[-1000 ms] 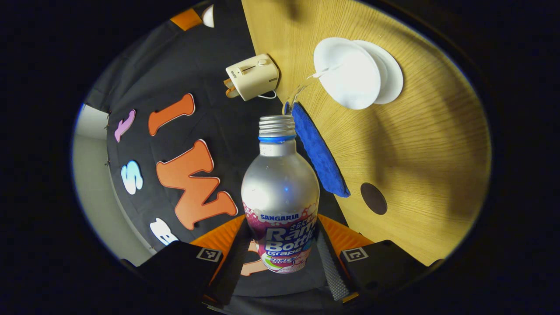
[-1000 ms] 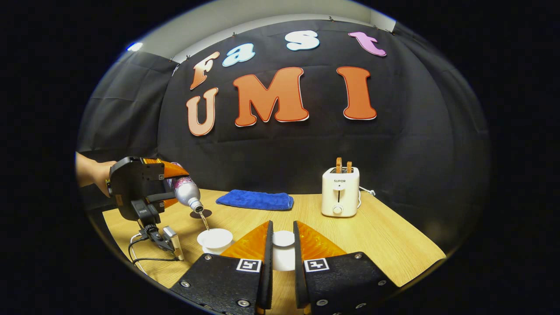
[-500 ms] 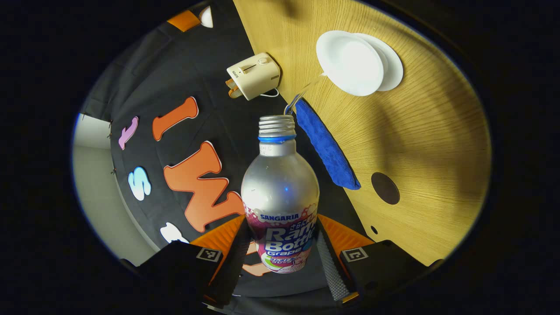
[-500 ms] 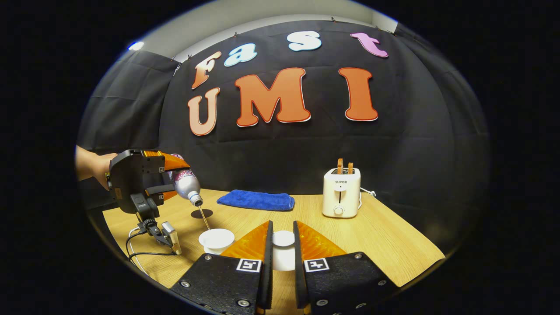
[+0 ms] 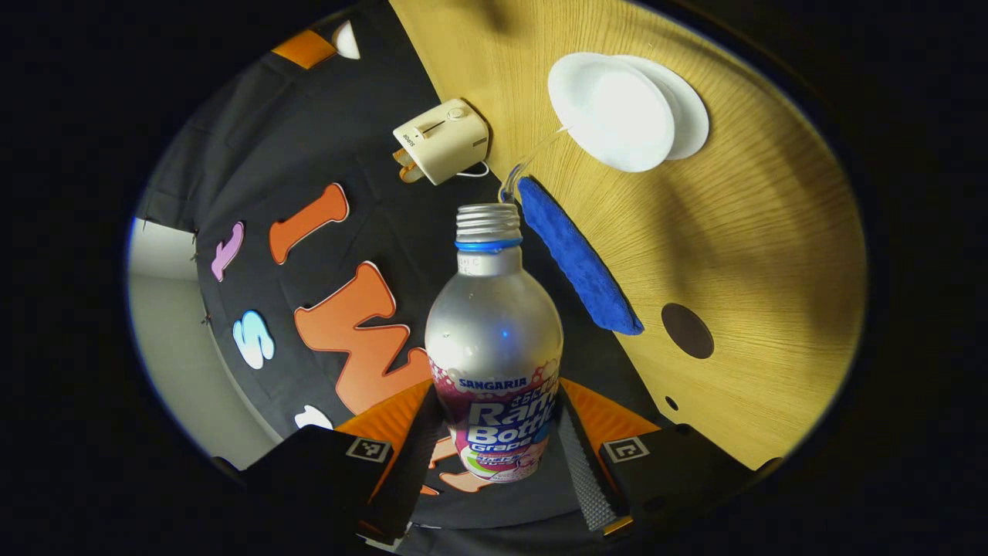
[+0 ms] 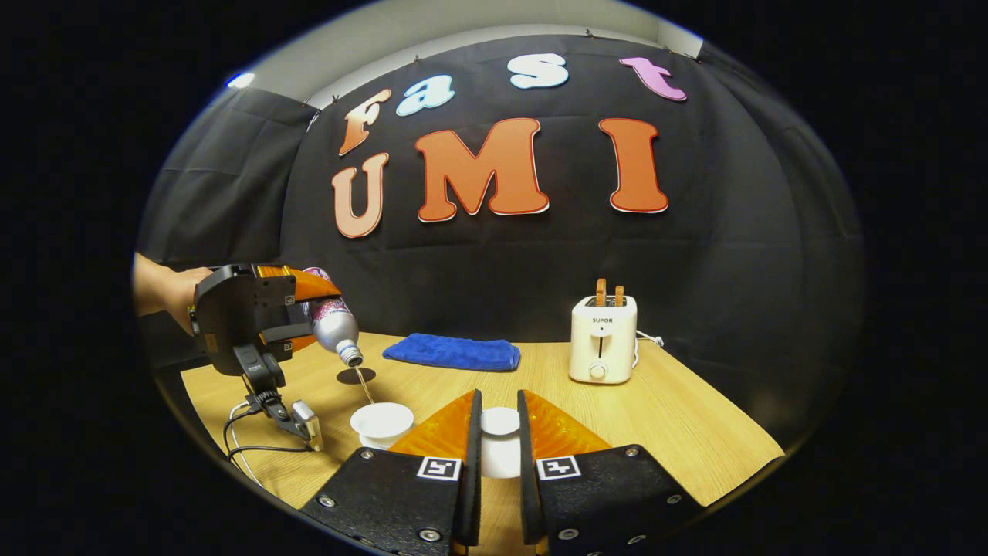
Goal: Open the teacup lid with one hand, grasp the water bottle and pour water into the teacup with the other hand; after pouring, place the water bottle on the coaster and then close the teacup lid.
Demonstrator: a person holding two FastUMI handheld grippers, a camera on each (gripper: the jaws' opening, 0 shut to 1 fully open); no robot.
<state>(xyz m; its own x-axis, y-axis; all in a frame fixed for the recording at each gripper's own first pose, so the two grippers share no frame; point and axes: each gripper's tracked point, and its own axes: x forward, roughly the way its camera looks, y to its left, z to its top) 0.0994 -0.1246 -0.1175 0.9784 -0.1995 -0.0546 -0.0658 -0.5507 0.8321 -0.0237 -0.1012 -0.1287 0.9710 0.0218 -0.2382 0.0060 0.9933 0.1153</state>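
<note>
My left gripper (image 5: 500, 432) is shut on a silver water bottle (image 5: 494, 324) with a pink label, gripping its lower body. The bottle is tilted, and a thin stream of water runs from its open mouth into the white teacup (image 5: 610, 108), which stands on a saucer (image 5: 691, 116). In the right gripper view the left gripper (image 6: 309, 316) holds the bottle (image 6: 333, 326) slanted above the teacup (image 6: 381, 422). My right gripper (image 6: 498, 417) is shut on the white teacup lid (image 6: 500, 442), held to the right of the cup. A dark round coaster (image 5: 687, 330) lies on the wooden table (image 5: 772, 255).
A folded blue cloth (image 6: 451, 353) lies at the back of the table, and a cream toaster (image 6: 603, 340) stands to its right. A hand (image 6: 158, 289) holds the left gripper, and a cable with a small device (image 6: 306, 421) hangs down beside the cup.
The bottle has risen slightly above the cup and the stream has thinned. The right gripper and the lid have stayed put.
</note>
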